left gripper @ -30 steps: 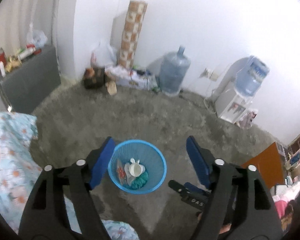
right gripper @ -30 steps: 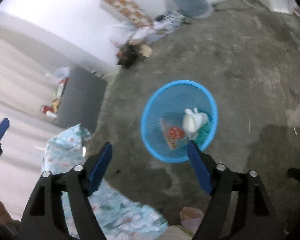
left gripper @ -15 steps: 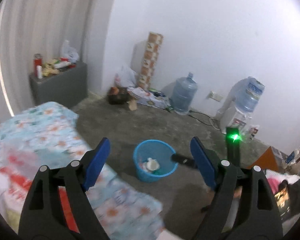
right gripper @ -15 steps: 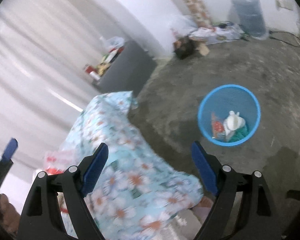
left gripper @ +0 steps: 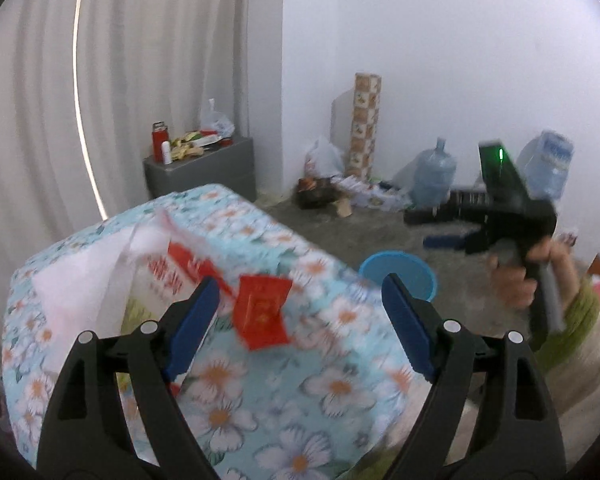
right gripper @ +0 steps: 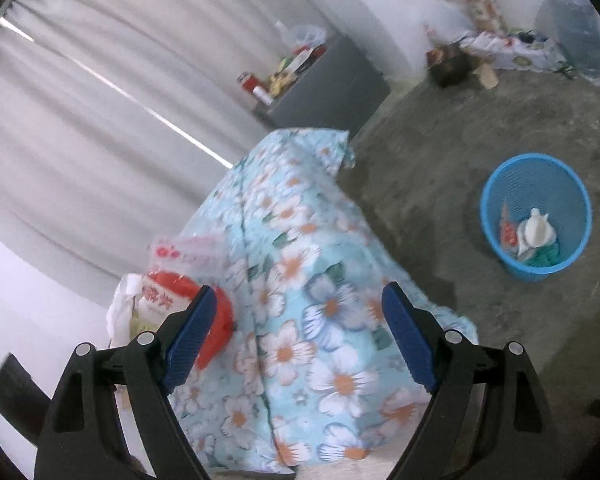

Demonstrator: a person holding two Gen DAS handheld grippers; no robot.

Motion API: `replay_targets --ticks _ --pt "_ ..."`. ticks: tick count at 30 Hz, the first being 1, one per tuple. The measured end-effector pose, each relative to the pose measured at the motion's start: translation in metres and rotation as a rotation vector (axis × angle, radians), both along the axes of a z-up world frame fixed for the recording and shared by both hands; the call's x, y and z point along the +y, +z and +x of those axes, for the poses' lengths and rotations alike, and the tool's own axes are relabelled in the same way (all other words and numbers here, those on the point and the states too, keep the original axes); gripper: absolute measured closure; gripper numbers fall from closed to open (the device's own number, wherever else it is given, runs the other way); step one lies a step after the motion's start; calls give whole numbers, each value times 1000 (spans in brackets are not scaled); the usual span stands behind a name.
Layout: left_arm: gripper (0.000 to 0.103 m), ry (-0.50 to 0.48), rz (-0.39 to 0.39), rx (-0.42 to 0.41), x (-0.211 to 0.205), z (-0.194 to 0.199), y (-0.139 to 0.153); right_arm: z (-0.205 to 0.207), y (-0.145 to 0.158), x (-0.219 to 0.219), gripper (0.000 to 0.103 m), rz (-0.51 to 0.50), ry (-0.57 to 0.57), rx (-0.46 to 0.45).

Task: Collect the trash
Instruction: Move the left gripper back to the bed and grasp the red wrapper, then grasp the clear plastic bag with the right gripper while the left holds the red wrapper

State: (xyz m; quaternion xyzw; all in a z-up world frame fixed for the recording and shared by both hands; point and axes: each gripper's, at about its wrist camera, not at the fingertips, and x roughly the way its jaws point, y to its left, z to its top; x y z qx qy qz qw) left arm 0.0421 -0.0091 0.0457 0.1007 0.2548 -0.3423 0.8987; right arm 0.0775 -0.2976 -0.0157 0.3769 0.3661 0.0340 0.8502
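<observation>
A red packet (left gripper: 262,316) is lying on the flower-print cloth (left gripper: 300,392), slightly crumpled, with gold printing too blurred to read. Just beside it a white plastic bag with red characters (left gripper: 168,272) is resting on the same cloth; the characters are not legible. In the right wrist view that bag (right gripper: 168,280) is showing next to a red rounded piece (right gripper: 218,332) at the cloth's edge (right gripper: 300,320).

The left gripper (left gripper: 300,320) is hovering over the packet with its blue pads wide apart and nothing between them. The right gripper (right gripper: 296,328) is likewise standing spread and empty above the cloth; in the left wrist view it (left gripper: 440,228) is being held by a hand (left gripper: 516,280) in a green cuff, a green light glowing on its body.

The blue mesh bin (right gripper: 536,216) is sitting on the grey concrete floor (right gripper: 440,160), well apart from the cloth, holding a white cup-like item, an orange wrapper and something green. White curtains (left gripper: 100,100) are hanging behind, a grey cabinet (left gripper: 204,168) is carrying bottles and clutter, and a water jug (left gripper: 434,176) is standing by the white wall near a patterned roll (left gripper: 366,120).
</observation>
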Motion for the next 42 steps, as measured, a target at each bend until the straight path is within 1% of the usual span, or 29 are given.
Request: replay_targets --ticks 1,4,5,6,7,8,10,12,13,15,17,19,22,23,24,27,28,30,31,37,42 --pt "24 10 20 -13 -4 -1 -7 3 -2 3 21 13 13 4" --pt "24 32 113 -82 -11 -6 -29 11 -9 11 21 49 43 22" --pt "25 35 164 -117 -17 -7 -38 14 -10 13 21 54 49 28" --pt "29 33 195 -135 -22 -7 -44 17 -12 16 21 58 56 37" --pt "30 27 243 -151 -28 -7 -54 19 -14 18 21 63 62 43" --pt "34 25 292 -171 -33 -6 -64 22 -16 20 21 68 69 50" --pt "38 20 355 -191 -43 -1 -77 27 -19 23 21 72 77 63" --pt "45 24 431 -229 -49 2 -91 31 -21 25 21 70 87 73" --pt "46 21 463 -247 -52 3 -98 33 -22 27 21 69 92 78" --pt "52 19 522 -269 -56 10 -110 38 -24 28 21 77 102 83" --pt "55 11 563 -278 -60 14 -117 42 -25 30 21 94 113 86" --pt "62 9 605 -288 -63 18 -124 49 -26 32 21 111 132 87" --pt "68 9 614 -303 -64 23 -125 60 -25 38 21 123 157 90" --pt "73 11 614 -308 -64 24 -126 65 -24 41 21 129 174 87" --pt "78 12 614 -305 -63 26 -126 70 -23 43 21 141 188 84" --pt "88 10 613 -287 -64 30 -128 82 -21 52 21 175 226 76" --pt "89 8 611 -282 -63 31 -129 87 -20 55 21 190 243 74" --pt "96 6 600 -276 -62 32 -129 95 -20 61 21 230 273 74" --pt "98 6 596 -275 -62 32 -128 99 -20 63 21 252 285 75" --pt "101 8 539 -255 -53 27 -121 121 -23 74 23 354 323 93" --pt "102 -15 459 -201 -41 9 -107 143 -38 81 26 485 335 123"
